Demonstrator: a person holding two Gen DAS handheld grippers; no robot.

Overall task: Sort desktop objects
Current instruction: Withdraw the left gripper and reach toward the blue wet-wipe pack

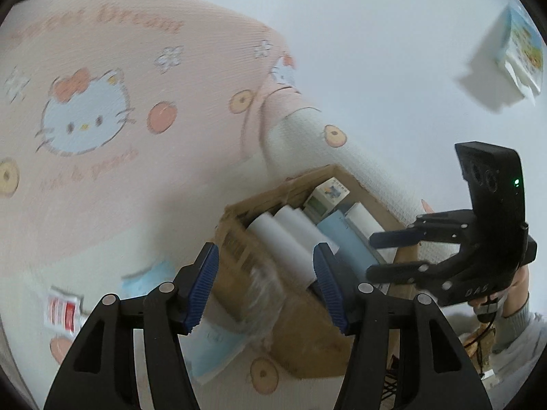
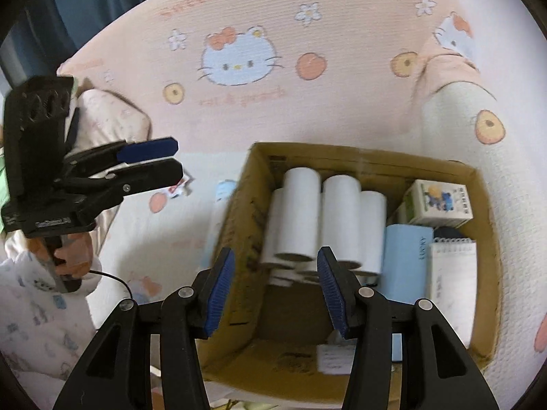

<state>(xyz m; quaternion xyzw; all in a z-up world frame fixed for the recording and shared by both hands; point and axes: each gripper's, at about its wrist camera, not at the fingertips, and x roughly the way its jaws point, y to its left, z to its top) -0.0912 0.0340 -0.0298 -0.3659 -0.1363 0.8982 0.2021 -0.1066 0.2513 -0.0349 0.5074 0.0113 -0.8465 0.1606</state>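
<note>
An open cardboard box [image 2: 359,157] sits on a pink cartoon-cat cloth [image 2: 239,102]. Inside lie several white rolls [image 2: 301,212], a small printed carton [image 2: 437,205], a light blue box [image 2: 407,259] and a spiral notepad [image 2: 451,273]. My right gripper [image 2: 277,294] hangs over the box's near left part, open and empty; in the left wrist view the right gripper [image 1: 372,254] shows over the box's [image 1: 307,324] right edge. My left gripper [image 1: 265,287] is open and empty above the box's left wall, by the rolls [image 1: 290,235]. In the right wrist view, the left gripper [image 2: 171,159] is left of the box.
Outside the box on the cloth lie a red-and-white packet [image 1: 63,311], a light blue pack [image 1: 150,280] and another bluish flat item [image 1: 212,352]. A printed tissue pack [image 1: 519,51] lies far off on a white surface. A person's patterned sleeve [image 2: 41,324] fills the lower left.
</note>
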